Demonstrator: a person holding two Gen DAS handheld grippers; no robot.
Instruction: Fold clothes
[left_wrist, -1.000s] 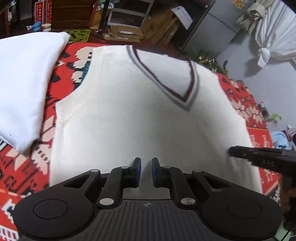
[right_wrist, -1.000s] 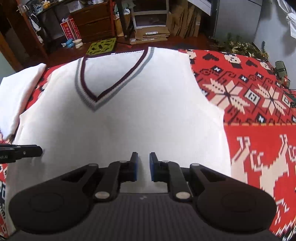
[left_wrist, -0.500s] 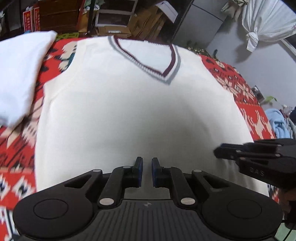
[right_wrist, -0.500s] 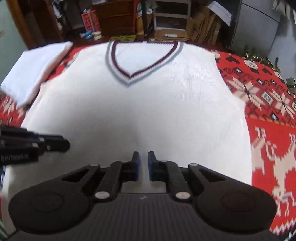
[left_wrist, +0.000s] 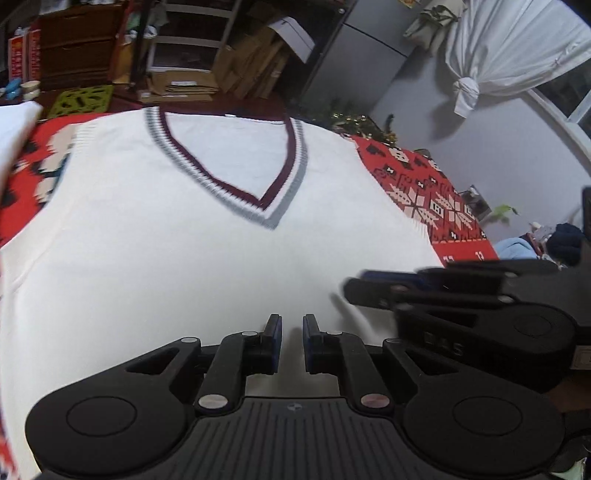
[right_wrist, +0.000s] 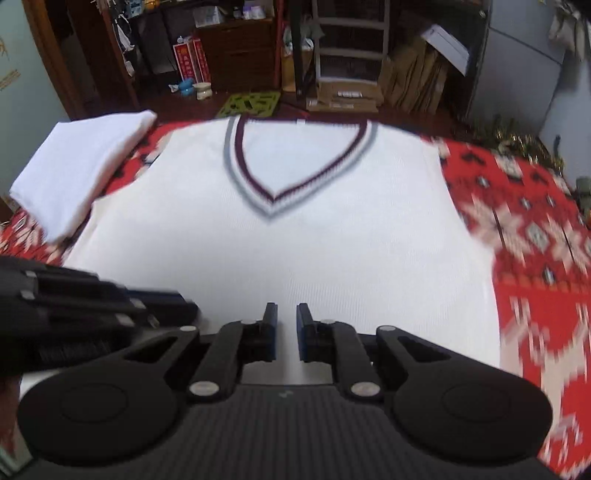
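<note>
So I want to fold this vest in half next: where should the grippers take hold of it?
Probably the bottom hem of the white V-neck vest, one corner per gripper, coming in low from the near edge. It lies flat and face up on the red patterned blanket, neckline away, so the hem is the nearest free edge to pinch and carry up.

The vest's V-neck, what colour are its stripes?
Dark maroon and grey stripes on the vest's V-neck, clearest from the right wrist.

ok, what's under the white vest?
The white V-neck vest lies flat on a red patterned cloth, which shows past both side edges. Whatever lies beneath the vest's middle is covered. A folded white garment sits beside it, not under.
</note>
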